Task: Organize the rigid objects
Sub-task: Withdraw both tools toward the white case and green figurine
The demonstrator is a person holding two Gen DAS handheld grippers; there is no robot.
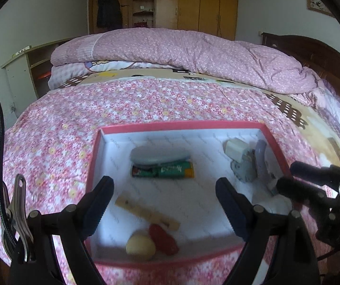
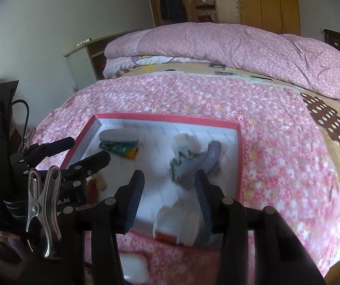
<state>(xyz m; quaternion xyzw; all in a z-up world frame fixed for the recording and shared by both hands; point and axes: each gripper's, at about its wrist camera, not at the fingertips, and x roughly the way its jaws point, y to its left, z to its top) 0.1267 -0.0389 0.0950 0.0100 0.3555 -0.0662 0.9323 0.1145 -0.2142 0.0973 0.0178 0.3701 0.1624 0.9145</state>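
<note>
We hold both claws over a red-rimmed box [image 1: 275, 142] lying on the bed [image 1: 51, 142]. Our left claw [image 1: 164, 187] gapes wide and holds nothing. Our right claw [image 2: 170, 185] stands partly open, its pads clear of the white jar [image 2: 177, 225] lying in the box's near corner between them. A green tube [image 1: 162, 171], a wooden ruler [image 1: 146, 213], a yellow ball [image 1: 140, 247] and a grey plug [image 2: 184, 166] also lie inside.

Wooden wardrobe [image 1: 193, 2] behind floral-quilted bed [image 1: 146, 104]
</note>
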